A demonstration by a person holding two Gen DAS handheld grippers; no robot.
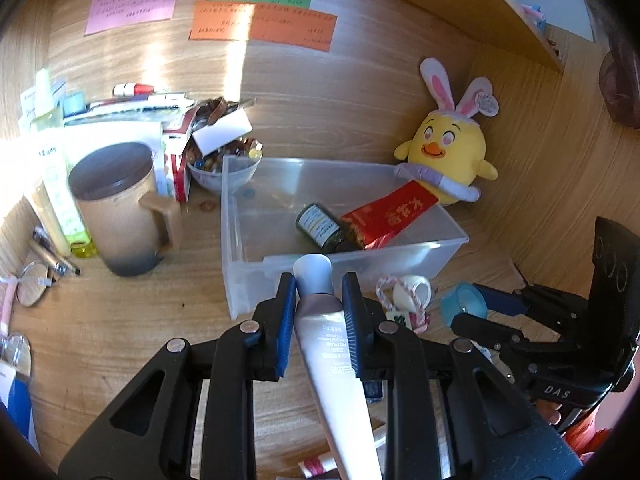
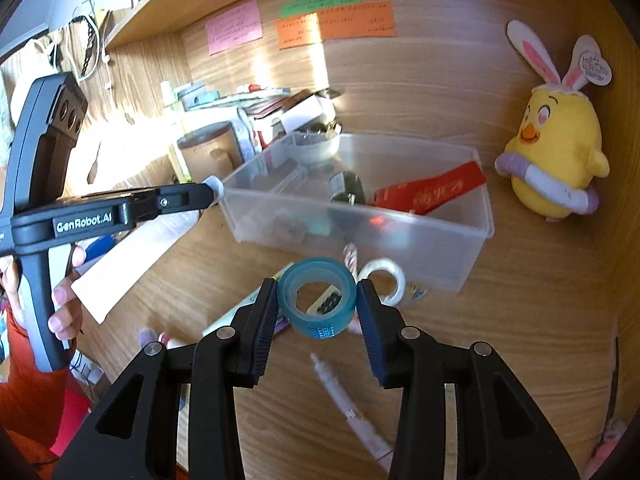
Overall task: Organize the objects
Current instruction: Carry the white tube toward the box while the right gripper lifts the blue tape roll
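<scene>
My left gripper (image 1: 318,286) is shut on a white cream tube (image 1: 328,344) with a grey cap, held just in front of the near wall of a clear plastic bin (image 1: 256,248). The bin holds a dark green bottle (image 1: 320,226) and a red packet (image 1: 390,216). My right gripper (image 2: 317,300) is shut on a blue tape roll (image 2: 318,300), held above the desk in front of the bin (image 2: 476,224). The left gripper (image 2: 212,190) with the tube (image 2: 132,256) shows at the bin's left end. The right gripper (image 1: 472,300) shows at right.
A white tape roll (image 2: 386,278) lies by the bin's front wall. A tan mug (image 1: 120,208), a bowl of small items (image 1: 224,168) and bottles stand left of the bin. A yellow chick plush (image 1: 448,152) sits at the back right. A white pen (image 2: 348,404) lies on the desk.
</scene>
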